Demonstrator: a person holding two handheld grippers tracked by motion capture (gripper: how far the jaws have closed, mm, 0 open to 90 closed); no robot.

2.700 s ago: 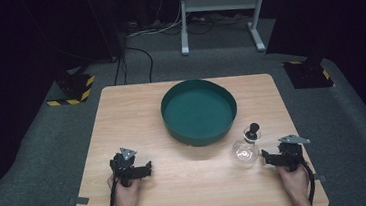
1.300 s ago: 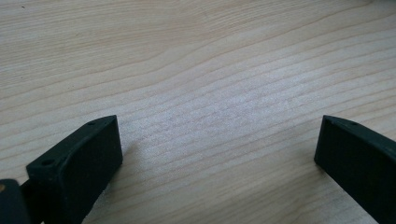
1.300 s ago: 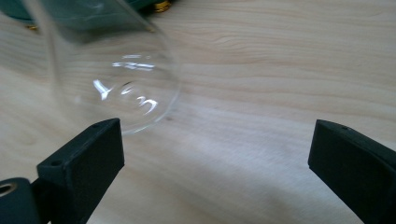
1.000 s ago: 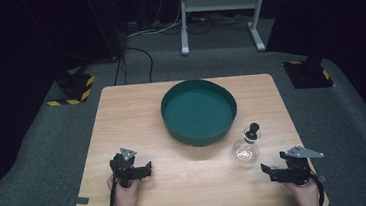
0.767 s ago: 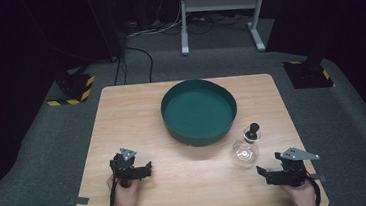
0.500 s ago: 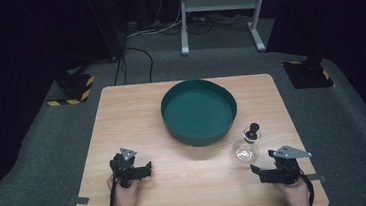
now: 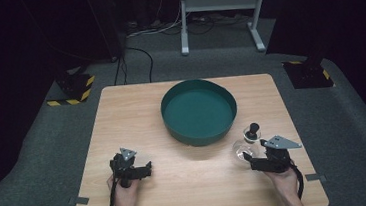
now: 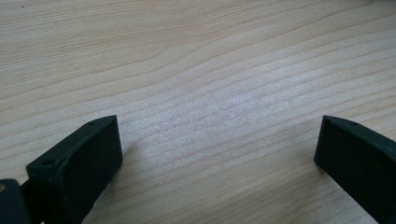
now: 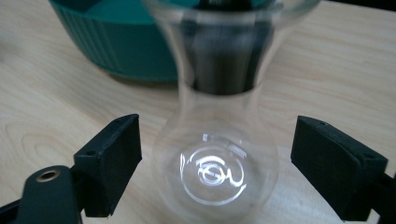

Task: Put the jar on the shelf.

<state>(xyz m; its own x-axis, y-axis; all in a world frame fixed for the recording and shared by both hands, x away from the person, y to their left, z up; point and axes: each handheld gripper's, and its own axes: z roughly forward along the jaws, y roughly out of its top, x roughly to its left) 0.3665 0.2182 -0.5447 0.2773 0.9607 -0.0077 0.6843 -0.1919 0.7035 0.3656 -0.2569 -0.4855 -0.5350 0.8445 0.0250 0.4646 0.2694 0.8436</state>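
Below me, the pale wooden table (image 7: 136,112) sits on grey carpet (image 7: 45,155) in a dark room. My right gripper (image 9: 217,163) is spread wide around a clear glass flask (image 9: 217,154) near the right edge, beside the green bowl (image 7: 199,112). My left gripper (image 8: 217,154) gapes over bare wood.

Pale wood-grain table (image 7: 122,118), set on grey carpet. Round green basin (image 7: 199,111) sitting on it at the far middle. Clear glass flask (image 9: 215,158) with a dark stopper standing between the right gripper's (image 9: 215,172) spread fingers (image 9: 109,163), touching neither, the basin just beyond their tips. Bare boards between the left gripper's (image 8: 215,158) parted fingers (image 8: 79,163), resting low over the near-left of the tabletop.
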